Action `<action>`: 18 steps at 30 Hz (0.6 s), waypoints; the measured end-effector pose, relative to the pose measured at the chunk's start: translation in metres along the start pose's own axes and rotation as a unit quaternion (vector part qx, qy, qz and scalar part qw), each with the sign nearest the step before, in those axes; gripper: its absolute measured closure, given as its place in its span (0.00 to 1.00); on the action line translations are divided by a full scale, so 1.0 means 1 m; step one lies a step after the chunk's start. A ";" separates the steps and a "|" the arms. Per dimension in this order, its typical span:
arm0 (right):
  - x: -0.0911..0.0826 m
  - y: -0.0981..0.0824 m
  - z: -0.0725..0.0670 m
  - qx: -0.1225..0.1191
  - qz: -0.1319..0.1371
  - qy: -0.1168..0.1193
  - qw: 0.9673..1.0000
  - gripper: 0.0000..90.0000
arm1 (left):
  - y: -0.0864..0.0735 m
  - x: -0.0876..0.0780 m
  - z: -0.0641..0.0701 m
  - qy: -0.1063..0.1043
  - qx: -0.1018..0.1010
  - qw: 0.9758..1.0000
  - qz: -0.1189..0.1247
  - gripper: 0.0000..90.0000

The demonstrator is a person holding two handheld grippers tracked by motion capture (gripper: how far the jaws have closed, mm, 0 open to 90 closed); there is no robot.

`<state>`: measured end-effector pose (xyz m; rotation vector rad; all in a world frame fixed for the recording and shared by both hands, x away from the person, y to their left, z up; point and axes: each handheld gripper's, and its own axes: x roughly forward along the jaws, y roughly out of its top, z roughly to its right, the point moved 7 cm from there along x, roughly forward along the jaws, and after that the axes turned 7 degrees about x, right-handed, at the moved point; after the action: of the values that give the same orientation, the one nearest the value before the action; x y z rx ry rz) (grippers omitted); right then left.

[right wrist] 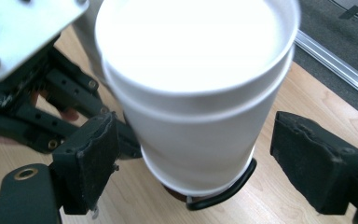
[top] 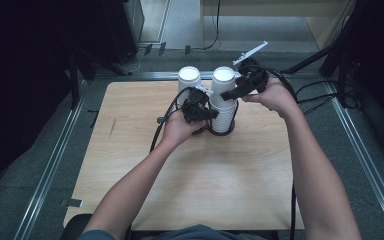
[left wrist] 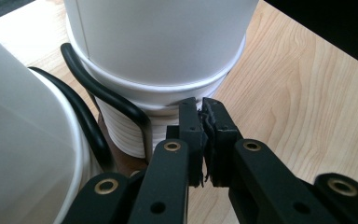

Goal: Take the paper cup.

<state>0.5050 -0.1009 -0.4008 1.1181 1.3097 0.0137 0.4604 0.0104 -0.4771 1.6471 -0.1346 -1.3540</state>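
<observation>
- Near: bare wooden table point(top: 190, 185); both forearms come in from the near edge and meet at a black wire cup holder point(top: 223, 131) around mid-table, slightly far.
- Left gripper point(top: 203, 111): jaws pressed together. In the left gripper view point(left wrist: 204, 122) the tips sit against the rim of a low cup in the right-hand stack point(left wrist: 158, 74), just above the holder's black wire point(left wrist: 107, 95). Can't tell if a rim edge is pinched between the pads or the tips just bear on it. Looks like it's steadying the stack.
- Right gripper point(top: 237, 90): jaws spread wide either side of the top cup point(right wrist: 196, 88) of that stack. Pads point(right wrist: 93, 158) are clear of the cup wall, so no grip yet.
- Far: second stack of white cups point(top: 189, 80) stands left of the worked one, untouched.
- Progress, my read: early. Top cup is still nested; remaining: close on it, lift it off while the left holds the rest down.
</observation>
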 end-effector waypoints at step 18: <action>0.008 0.037 -0.011 -0.006 0.020 -0.043 0.999 0.27 | 0.000 0.000 0.000 0.007 0.004 1.000 -0.004 0.96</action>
<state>0.5198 -0.0700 -0.3816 1.1216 1.2097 0.0030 0.4601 0.0102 -0.4768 1.6657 -0.1244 -1.3489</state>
